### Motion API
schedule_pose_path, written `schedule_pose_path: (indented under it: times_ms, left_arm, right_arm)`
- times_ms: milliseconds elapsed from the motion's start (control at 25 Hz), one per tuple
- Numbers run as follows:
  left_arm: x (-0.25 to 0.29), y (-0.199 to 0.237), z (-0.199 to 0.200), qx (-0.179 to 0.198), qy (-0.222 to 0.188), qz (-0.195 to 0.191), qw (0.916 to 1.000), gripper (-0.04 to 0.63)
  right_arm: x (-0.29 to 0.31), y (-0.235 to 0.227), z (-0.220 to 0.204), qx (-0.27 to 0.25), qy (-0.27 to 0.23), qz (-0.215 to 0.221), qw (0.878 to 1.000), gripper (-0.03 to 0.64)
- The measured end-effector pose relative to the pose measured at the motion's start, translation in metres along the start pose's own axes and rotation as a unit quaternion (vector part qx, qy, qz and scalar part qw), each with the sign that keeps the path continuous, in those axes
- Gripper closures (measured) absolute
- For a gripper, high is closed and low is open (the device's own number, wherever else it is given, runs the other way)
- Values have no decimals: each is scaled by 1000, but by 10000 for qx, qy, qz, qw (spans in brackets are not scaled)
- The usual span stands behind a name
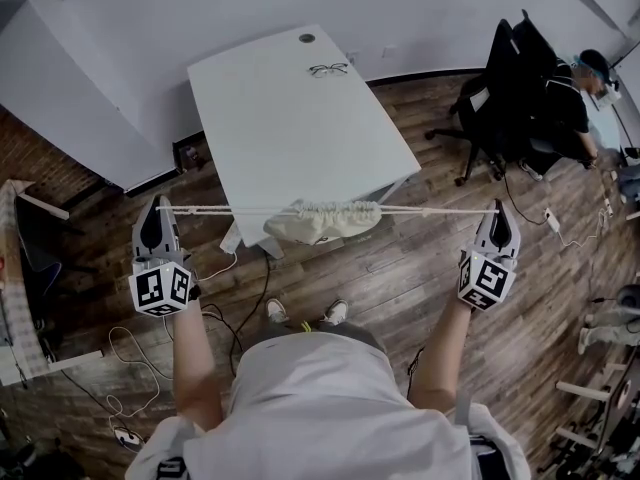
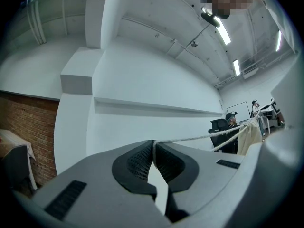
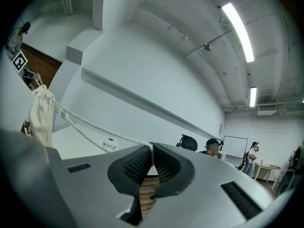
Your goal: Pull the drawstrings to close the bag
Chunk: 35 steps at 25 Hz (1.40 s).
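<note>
A cream cloth bag (image 1: 322, 220) hangs in mid-air in front of the white table (image 1: 300, 118), its mouth gathered tight on two white drawstrings (image 1: 240, 210) stretched level to either side. At the left end of the cords my left gripper (image 1: 160, 208) is shut on the drawstring (image 2: 199, 137), which runs taut to the bag (image 2: 251, 136). My right gripper (image 1: 497, 209) is shut on the other drawstring (image 3: 90, 125), which leads left to the bag (image 3: 42, 115). Both grippers point level, far apart.
A pair of glasses (image 1: 328, 69) lies at the table's far end. A person sits in a black office chair (image 1: 505, 98) at the right. Cables trail over the wooden floor (image 1: 400, 278) by my feet. A brick wall (image 2: 23, 137) stands at the left.
</note>
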State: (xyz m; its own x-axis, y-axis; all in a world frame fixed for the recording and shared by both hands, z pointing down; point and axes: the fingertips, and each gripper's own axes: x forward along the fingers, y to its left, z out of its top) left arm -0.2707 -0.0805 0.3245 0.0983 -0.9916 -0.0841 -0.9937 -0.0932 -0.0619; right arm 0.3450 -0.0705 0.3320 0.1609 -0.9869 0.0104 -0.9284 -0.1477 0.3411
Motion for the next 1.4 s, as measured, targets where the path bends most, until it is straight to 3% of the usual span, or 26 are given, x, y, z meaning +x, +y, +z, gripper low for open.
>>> schedule_pose_path:
  times_ms: [440,1400]
  left_arm:
    - [8,0,13,-76,-116,-33,9999,580]
    - [10,-1,1,-46,-21,-74,10000,580]
  right_arm:
    - [5,-6,2,97,-57,-42,9999,580]
    - [12,-5,-8,214,35,79,9997,580]
